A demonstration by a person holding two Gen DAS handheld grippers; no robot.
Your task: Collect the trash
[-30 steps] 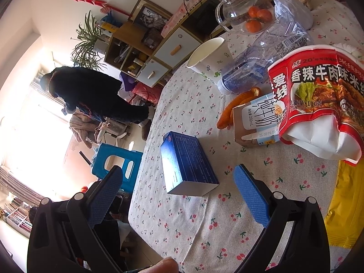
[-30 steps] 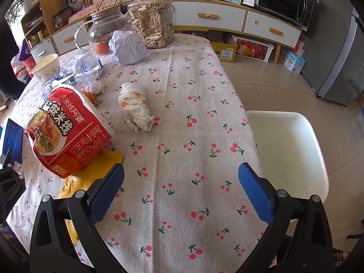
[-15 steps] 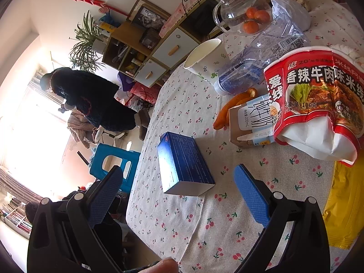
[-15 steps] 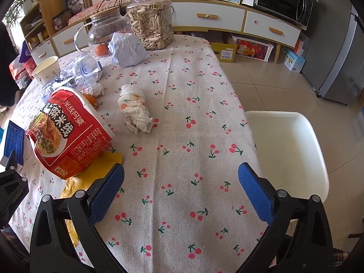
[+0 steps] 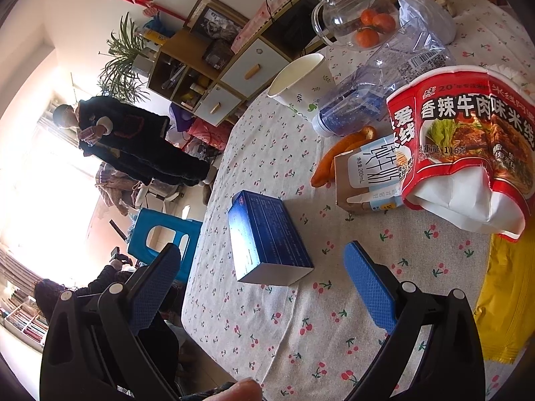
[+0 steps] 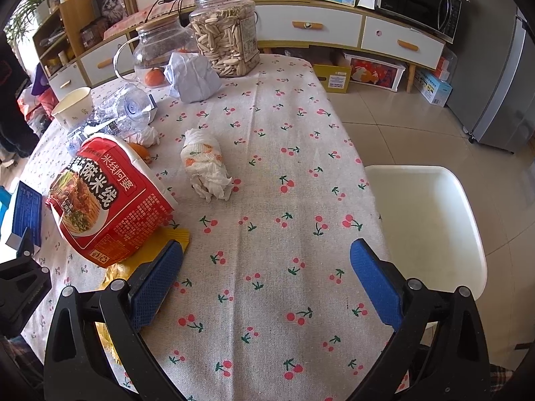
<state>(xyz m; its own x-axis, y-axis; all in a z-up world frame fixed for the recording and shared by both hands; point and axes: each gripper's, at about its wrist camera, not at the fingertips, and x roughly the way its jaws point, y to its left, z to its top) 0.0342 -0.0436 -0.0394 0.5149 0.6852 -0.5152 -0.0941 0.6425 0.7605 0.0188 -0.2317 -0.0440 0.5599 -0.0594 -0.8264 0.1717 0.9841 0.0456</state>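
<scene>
Mostly litter: it is lying spread over the cherry-print table point(image 6: 301, 200), with the red noodle cup point(image 6: 110, 200) serving as the landmark.
Noodle cup: it is lying on its side, its open mouth facing the left gripper, and it is resting partly on a yellow wrapper point(image 5: 505, 304).
Blue box point(image 5: 267, 237): it is lying flat near the table edge, apart from the cup, just ahead of the left gripper's fingers.
Milk carton point(image 5: 367, 180): it is lying against the cup, with orange peel point(image 5: 334, 160) touching its far side.
Bottle point(image 5: 378, 90): this crushed clear bottle is lying beyond the cup, next to a paper cup point(image 5: 297, 80).
Tissue wad point(image 6: 207, 163): it is sitting on open cloth beside the cup, toward the table's middle.
Paper ball point(image 6: 192, 77): it is sitting far beyond the cup, in front of a seed jar point(image 6: 227, 43) and beside a glass jug point(image 6: 157, 53) holding oranges.
Left gripper point(image 5: 260, 287): it is hovering over the table edge with jaws spread wide, holding nothing.
Right gripper point(image 6: 267, 284): it is hovering over bare cloth with jaws spread wide, holding nothing, its left finger just beside the yellow wrapper.
Chair point(image 6: 431, 220): this white seat is standing at the table's side, well apart from the cup.
Person point(image 5: 133, 140): someone in dark clothes is standing on the floor past the table.
</scene>
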